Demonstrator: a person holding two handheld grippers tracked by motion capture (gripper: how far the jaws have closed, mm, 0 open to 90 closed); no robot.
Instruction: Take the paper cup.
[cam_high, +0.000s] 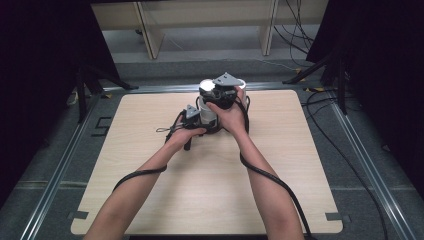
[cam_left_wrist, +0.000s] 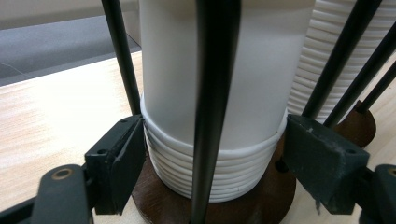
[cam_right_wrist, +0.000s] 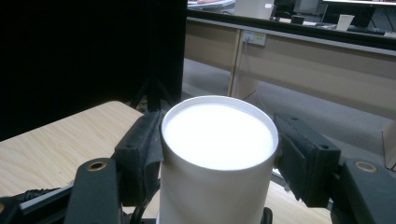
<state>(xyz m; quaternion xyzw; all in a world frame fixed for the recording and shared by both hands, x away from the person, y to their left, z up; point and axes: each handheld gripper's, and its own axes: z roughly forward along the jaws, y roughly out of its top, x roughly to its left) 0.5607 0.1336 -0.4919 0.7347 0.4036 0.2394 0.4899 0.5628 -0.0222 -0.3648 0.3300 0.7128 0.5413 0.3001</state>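
Gripping of the top cup by the right gripper is done, stack in the rack at the table's far edge is pinched by the left gripper; lift-off is left.

A cup stack stands in a rack at the table's far middle. The left tool is low at the stack; the right tool is above, at the top cup
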